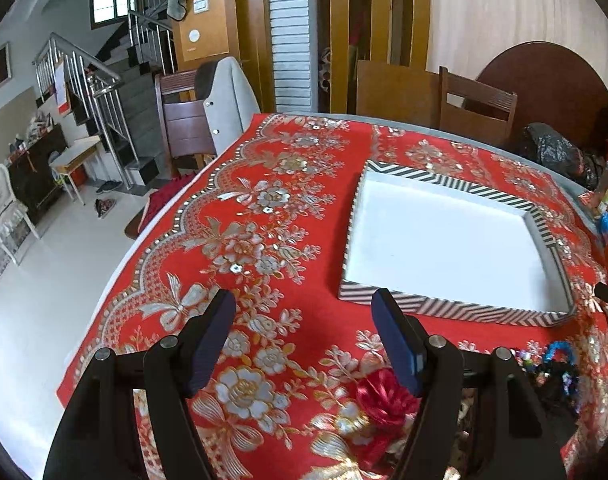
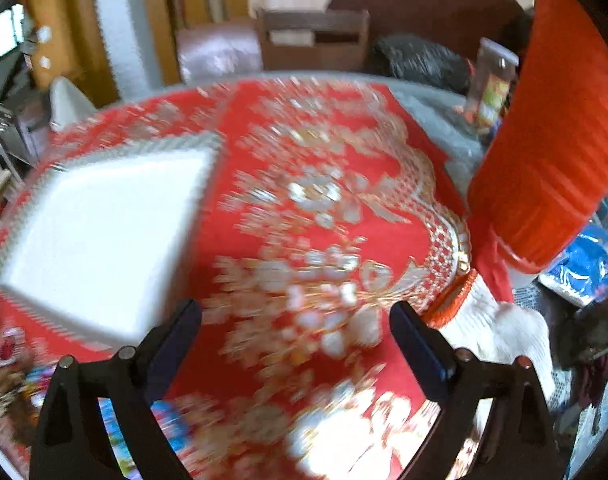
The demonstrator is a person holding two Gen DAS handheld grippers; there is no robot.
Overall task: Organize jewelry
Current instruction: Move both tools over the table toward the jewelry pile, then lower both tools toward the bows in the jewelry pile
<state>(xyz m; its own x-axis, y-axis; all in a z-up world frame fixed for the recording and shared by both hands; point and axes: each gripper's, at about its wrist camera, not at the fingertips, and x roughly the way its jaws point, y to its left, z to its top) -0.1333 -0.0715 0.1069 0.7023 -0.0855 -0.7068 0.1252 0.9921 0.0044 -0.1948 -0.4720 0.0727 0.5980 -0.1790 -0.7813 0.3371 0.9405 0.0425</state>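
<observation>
On the worktop, under a red floral cloth, the largest thing is the shallow white tray with its striped rim, lying bare ahead and to the right of the left tongs. Those tongs hang spread wide above the cloth, grasping nothing. The right tongs are likewise spread and empty, though that view is smeared with blur. Beside them a white gloved hand with a red sleeve reaches in.

The jewelry itself sits at the near edge: a red ribbon flower just beneath the left tongs' right finger, and a tangle of dark and blue beaded pieces off to the right, close to the tray's near corner.

The likely trouble is the tangle: a pinch there could lift several pieces at once, or snag the cloth and drag it. Fast movement, as the blur suggests, would make a precise pinch harder.

The worktop's curved left edge drops to open floor, so anything nudged that way could fall. Between the tongs and the tray the cloth lies open, giving free room to carry pieces across.
</observation>
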